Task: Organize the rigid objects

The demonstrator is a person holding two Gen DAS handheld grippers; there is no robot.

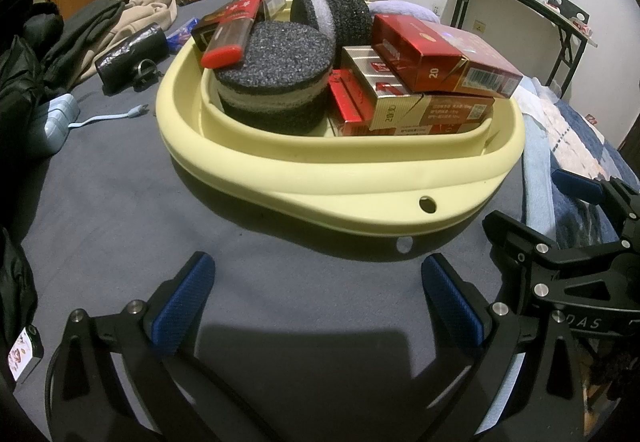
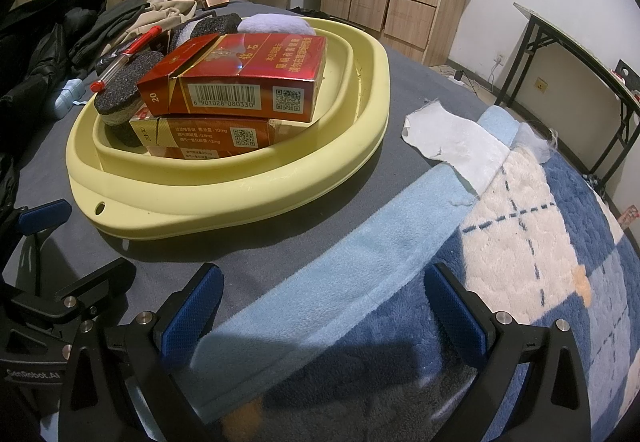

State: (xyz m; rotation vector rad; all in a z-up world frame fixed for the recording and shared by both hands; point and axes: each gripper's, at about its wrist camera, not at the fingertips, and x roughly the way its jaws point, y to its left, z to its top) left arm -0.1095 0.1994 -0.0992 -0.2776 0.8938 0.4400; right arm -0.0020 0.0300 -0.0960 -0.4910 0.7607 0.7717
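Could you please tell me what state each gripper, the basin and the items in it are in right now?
left gripper: open, empty, low over the grey sheet.
right gripper: open, empty, over the blue blanket.
yellow basin: upright on the bed, piled full.
top red carton: lying flat on the other cartons, end flap lifted.
red pen: capped, lying on a dark foam disc.

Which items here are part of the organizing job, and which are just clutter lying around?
Job items:
basin
red boxes
foam discs
red pen
left tool, open and empty
right tool, open and empty

Lying about:
clothes
blanket
white cloth
folding table
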